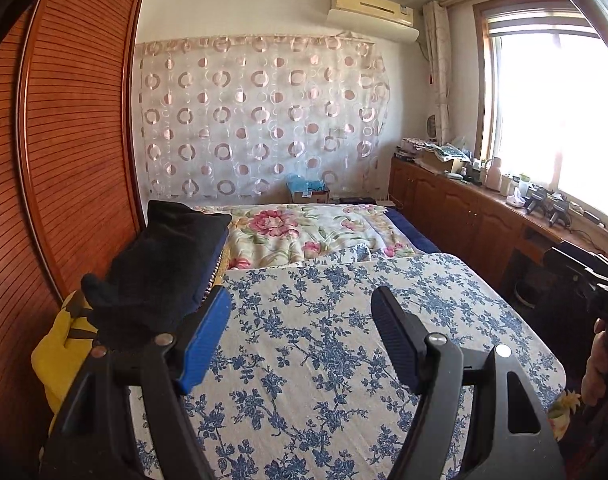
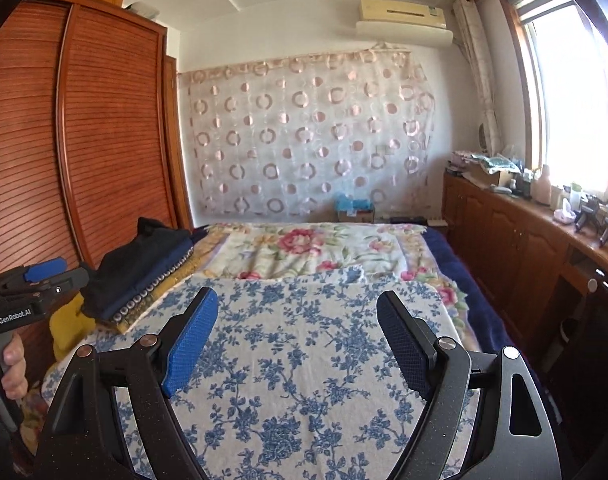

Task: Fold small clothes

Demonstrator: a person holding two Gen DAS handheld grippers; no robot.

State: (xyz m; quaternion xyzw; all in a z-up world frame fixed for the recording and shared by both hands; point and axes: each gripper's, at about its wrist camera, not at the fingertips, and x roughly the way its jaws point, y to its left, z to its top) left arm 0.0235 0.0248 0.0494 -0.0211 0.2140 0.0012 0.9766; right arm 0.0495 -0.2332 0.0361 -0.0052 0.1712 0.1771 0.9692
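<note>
Room: a bedroom with a wooden wardrobe (image 2: 103, 128) on the left, a sheer curtain with rings (image 1: 259, 120) on the far wall, an air conditioner (image 1: 372, 10) above it, and a bright window (image 1: 556, 92) over a low wooden cabinet (image 2: 516, 240) on the right.
Surface: a bed covered by a white cloth with blue flowers (image 1: 324, 340); behind it lies a blanket with pink flowers (image 1: 295, 232).
Clothes: a dark folded pile (image 1: 163, 272) rests at the left edge of the bed, next to the wardrobe, with something yellow (image 1: 59, 352) below it. In the right wrist view the same pile (image 2: 143, 264) is to the left of the blue-flowered cloth.
Left gripper (image 1: 299, 332): the blue pads stand wide apart, with nothing between them; it hangs above the blue-flowered cloth, just beside the dark pile.
Right gripper (image 2: 299, 332): the pads are wide apart and hold nothing; it is above the cloth.
Hands: a hand (image 2: 7, 364) holds the handle of the left gripper at the left edge of the right wrist view.
</note>
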